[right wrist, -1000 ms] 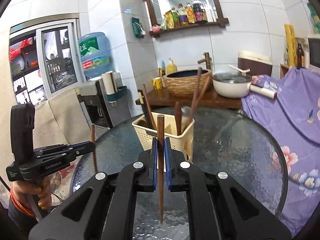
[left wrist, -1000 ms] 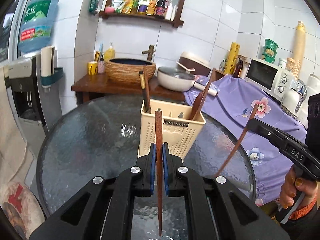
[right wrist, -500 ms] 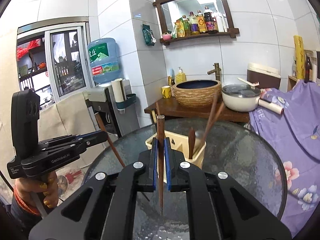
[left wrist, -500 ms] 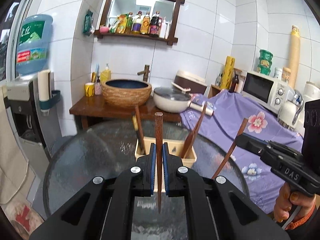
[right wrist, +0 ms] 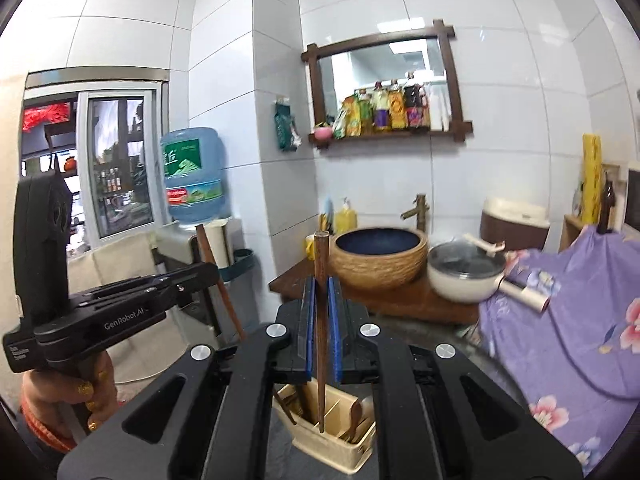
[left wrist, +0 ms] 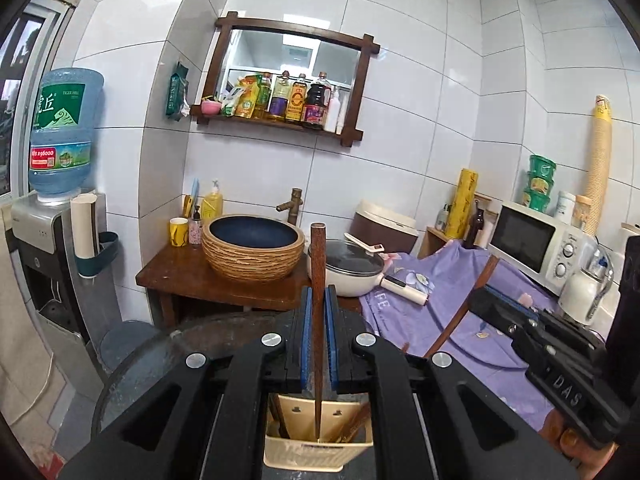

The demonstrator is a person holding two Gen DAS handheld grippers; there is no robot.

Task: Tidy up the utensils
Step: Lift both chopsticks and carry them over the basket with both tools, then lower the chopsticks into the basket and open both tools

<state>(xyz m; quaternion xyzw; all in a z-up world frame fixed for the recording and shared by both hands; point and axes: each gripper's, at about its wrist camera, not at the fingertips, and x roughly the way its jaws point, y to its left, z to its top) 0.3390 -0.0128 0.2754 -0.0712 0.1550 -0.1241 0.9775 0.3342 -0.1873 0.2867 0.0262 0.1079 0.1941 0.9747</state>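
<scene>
I hold 1 dark wooden chopstick upright in each tool: the left tool point(left wrist: 319, 344) is clamped on its chopstick point(left wrist: 317, 276), the right tool point(right wrist: 319, 332) on its chopstick point(right wrist: 321, 280), both tips hanging above the cream utensil caddy point(left wrist: 308, 454) that already holds several sticks. I judge this the drop-in step, so next each tip must line up over a free compartment, descend and be let go. The round glass surface point(left wrist: 132, 368) edge lies just beyond the caddy, with open air above it and the wooden washstand point(left wrist: 192, 284) farther back.
</scene>
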